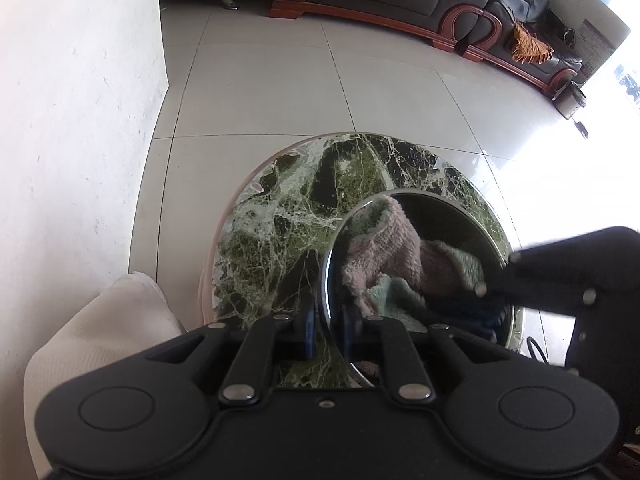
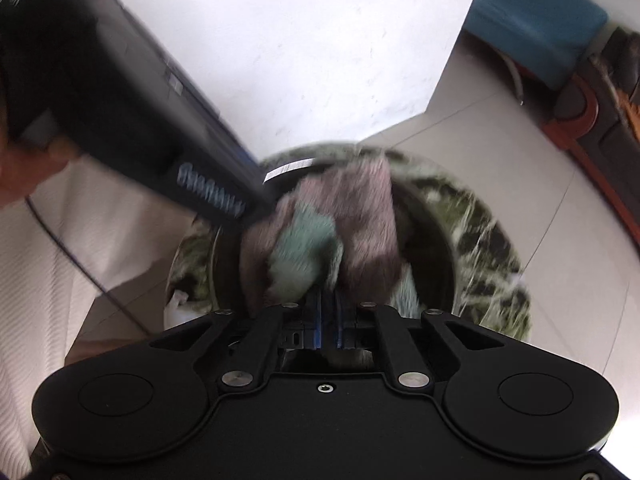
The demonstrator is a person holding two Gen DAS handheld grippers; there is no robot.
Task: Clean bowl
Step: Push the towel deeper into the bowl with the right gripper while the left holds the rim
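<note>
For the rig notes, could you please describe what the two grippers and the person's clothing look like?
Both the left gripper and the right gripper are matt black with silver rivets, round side discs and blue finger pads. The person wears white ribbed clothing.

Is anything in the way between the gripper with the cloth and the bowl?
No. The right gripper is shut on the cloth, and the cloth already sits inside the bowl. The left gripper pinches the bowl's rim at the side, clear of it.
</note>
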